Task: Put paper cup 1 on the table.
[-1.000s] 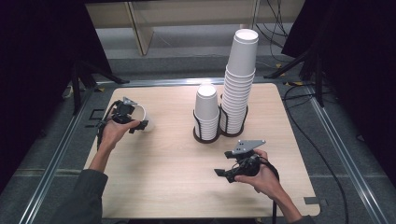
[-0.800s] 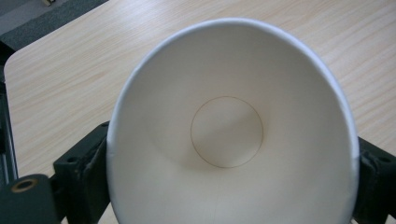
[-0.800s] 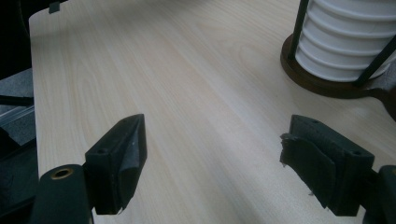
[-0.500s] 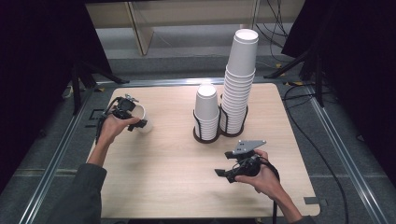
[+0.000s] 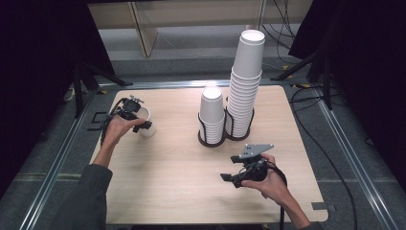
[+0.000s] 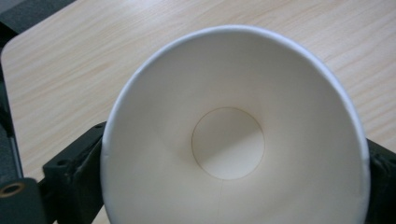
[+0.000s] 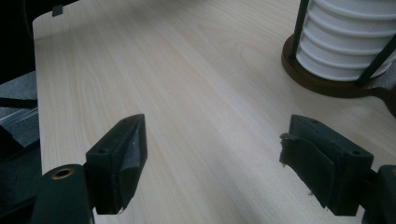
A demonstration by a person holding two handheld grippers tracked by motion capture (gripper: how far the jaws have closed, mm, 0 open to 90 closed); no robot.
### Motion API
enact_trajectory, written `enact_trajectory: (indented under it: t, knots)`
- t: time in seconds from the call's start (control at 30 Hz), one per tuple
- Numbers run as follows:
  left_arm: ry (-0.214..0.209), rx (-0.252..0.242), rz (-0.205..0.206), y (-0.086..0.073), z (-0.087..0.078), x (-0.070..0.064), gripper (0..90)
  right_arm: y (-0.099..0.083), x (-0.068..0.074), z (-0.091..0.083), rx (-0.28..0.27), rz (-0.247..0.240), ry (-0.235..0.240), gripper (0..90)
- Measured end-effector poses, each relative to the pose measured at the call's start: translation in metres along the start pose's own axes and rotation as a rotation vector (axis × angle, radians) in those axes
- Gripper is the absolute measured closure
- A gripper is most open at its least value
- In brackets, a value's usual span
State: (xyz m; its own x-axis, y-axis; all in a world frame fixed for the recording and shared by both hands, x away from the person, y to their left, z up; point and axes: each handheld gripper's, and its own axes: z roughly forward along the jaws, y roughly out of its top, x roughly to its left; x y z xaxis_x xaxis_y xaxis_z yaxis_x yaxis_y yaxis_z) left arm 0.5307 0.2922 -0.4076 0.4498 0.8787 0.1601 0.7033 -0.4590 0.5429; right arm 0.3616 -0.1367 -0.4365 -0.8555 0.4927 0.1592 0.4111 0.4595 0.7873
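The left gripper (image 5: 135, 116) has carried the paper cup (image 5: 144, 120) slightly farther from the cup holder (image 5: 225, 135), its jaws clamping the cup; the right gripper (image 5: 233, 168) waits near the holder, jaws apart.

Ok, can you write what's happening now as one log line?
left hand-held gripper: shut on paper cup | right hand-held gripper: open, nothing held | cup stacks: in holder

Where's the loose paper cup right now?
In the high view the cup sits at the table's far left, gripped by the left gripper, well left of the two cup stacks.
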Motion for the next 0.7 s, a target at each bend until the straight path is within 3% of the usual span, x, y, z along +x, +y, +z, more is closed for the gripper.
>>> enact_trajectory:
  t: [0.33,0.67,0.7]
  knots:
    - [0.007,-0.091,-0.013,0.0,0.008,-0.005,4.9,0.0,-0.002,-0.002,-0.011,-0.013,0.002,22.2]
    - [0.042,-0.2,-0.045,-0.014,0.009,-0.002,4.8,-0.001,-0.002,-0.003,-0.009,-0.006,-0.001,22.2]
    - [0.04,-0.209,-0.046,-0.015,0.01,-0.001,4.8,-0.001,0.0,-0.003,-0.004,0.012,0.006,22.2]
